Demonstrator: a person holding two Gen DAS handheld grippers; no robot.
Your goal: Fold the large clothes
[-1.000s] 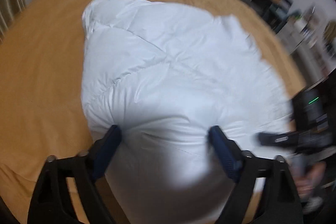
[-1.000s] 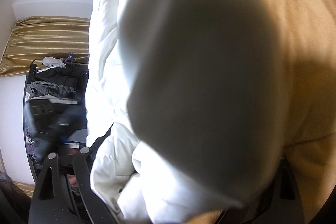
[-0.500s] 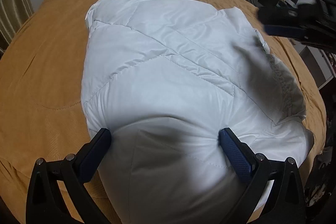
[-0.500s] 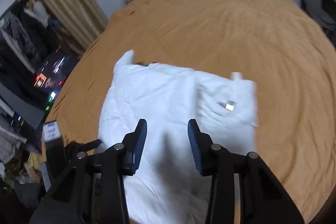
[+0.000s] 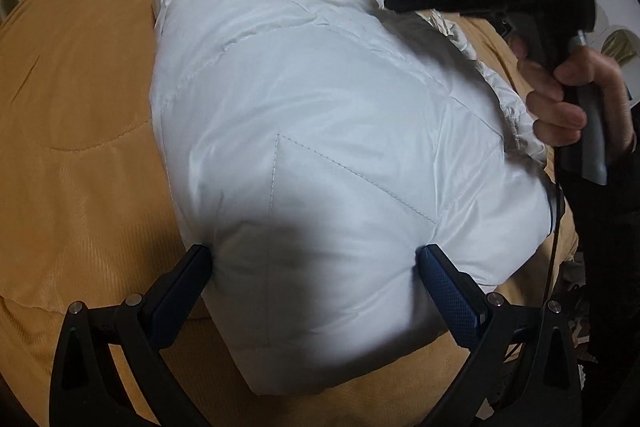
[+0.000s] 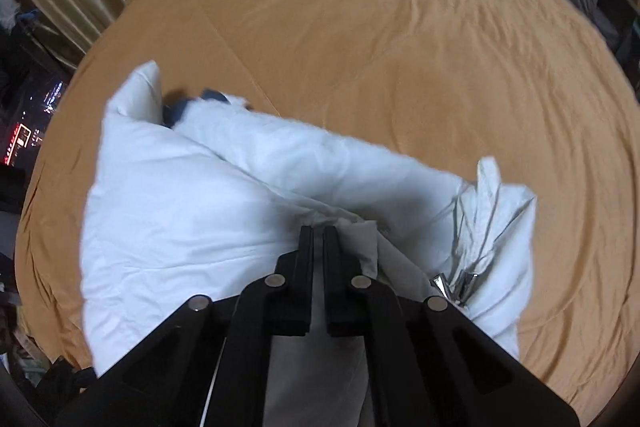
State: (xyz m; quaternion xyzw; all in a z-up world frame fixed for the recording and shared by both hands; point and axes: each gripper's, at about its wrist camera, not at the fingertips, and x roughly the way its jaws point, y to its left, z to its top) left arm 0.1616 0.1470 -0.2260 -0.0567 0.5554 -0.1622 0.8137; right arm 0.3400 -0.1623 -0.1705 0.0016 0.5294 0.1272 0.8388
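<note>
White puffer jacket point(image 5: 320, 115) bulges between left gripper point(image 5: 316, 259) fingers, pinched by right gripper point(image 6: 319, 231).

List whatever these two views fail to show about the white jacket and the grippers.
- Left gripper: its open fingers straddle the puffy white jacket, whose bulge hides whether the pads press it.
- Right gripper: jaws nearly together on a fold; the fingers themselves hide how much cloth is pinched.
- Jacket's near hem: cut off by the bottom edge in the right wrist view.
- Metal snap: too blurred to identify surely.
- Underside on the orange bedspread: hidden.
</note>
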